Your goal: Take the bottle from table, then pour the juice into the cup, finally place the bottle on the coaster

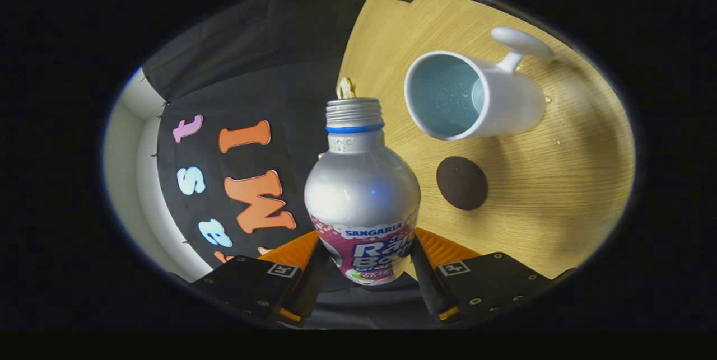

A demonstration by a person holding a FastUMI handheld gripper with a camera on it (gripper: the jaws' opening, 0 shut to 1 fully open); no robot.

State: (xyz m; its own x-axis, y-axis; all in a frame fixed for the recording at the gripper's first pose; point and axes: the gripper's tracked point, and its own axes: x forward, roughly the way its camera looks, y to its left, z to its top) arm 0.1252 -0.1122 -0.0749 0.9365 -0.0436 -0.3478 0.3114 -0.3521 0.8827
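While the gripper holds the silver metal bottle with a blue neck ring and a pink label, both fingers press on the lower body of the bottle from two sides. Its threaded mouth carries no cap. Beyond the bottle, the white ceramic cup with a handle is on the light wooden table. Near the cup lies the dark brown round coaster, apart from it.

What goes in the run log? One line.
gripper: shut on bottle | bottle: uncapped, tipped | cup: on table | coaster: bare
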